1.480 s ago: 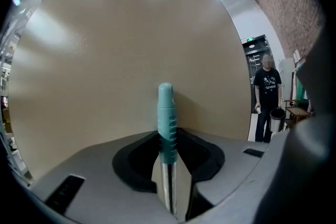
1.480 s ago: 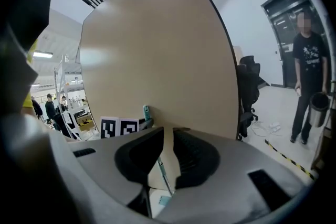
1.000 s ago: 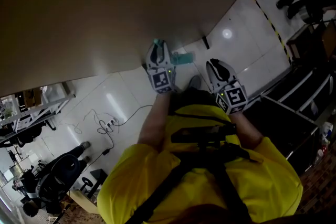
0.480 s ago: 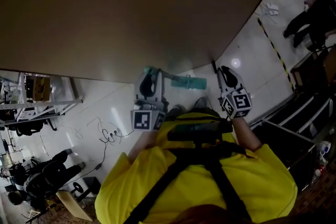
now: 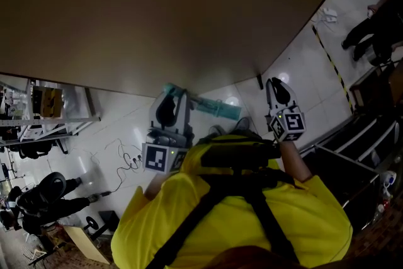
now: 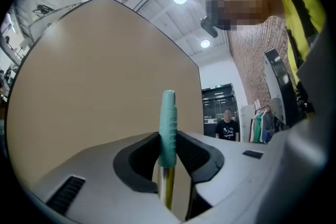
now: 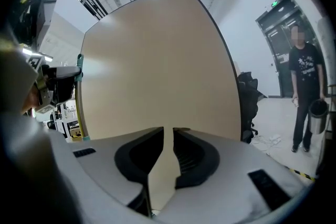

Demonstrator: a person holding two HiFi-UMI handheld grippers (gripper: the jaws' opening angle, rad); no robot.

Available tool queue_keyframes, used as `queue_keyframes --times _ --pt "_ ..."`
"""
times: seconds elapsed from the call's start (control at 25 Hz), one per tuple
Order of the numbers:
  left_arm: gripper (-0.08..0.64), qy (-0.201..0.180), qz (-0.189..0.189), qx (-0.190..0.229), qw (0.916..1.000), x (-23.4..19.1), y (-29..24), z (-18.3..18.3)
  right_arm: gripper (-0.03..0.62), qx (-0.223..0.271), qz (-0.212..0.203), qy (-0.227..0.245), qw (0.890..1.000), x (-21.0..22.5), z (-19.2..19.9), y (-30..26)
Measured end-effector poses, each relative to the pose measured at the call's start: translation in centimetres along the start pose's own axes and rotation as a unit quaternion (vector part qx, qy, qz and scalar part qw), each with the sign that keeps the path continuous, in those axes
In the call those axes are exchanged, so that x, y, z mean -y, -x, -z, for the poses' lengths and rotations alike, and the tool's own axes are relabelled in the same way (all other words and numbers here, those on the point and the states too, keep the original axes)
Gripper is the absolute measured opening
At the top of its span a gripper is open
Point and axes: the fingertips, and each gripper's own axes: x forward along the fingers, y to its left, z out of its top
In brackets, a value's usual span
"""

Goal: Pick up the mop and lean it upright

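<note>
before the big tan flat panel (image 5: 157,9), your left claw (image 6: 169,140) has slid toward seven o'clock in the head view over the last second and looms larger, so the lift looks under way. it is clamped partway closed on the mop with the teal ribbed plastic grip and silver metal pole (image 6: 168,107), whose teal head (image 5: 217,109) shows at three o'clock of it. your right claw (image 7: 167,136) stands slightly parted, empty.
</note>
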Motion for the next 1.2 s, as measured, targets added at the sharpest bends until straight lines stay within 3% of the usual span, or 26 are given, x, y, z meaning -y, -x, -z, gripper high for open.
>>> queue_keyframes --times 0.48,0.72,0.96,1.2 --pt "0.107 -0.011 -0.021 -0.003 0.9997 -2.5 1.5 0.0 0.064 -0.003 -0.004 0.002 1.0 -1.6 0.4 -0.7" --pt "0.107 -0.025 -0.038 0.018 0.9988 -3.5 1.7 -1.3 0.064 -0.005 -0.005 0.006 1.0 -2.1 0.4 -0.7" --pt "0.107 -0.009 -0.032 0.018 0.9993 -3.5 1.4 -1.3 0.064 -0.002 -0.004 0.005 1.0 -2.0 0.3 -0.7" --pt "0.107 0.01 -0.013 -0.002 0.9999 -2.5 0.1 1.0 0.064 -0.003 0.0 0.004 1.0 -1.4 0.5 -0.5"
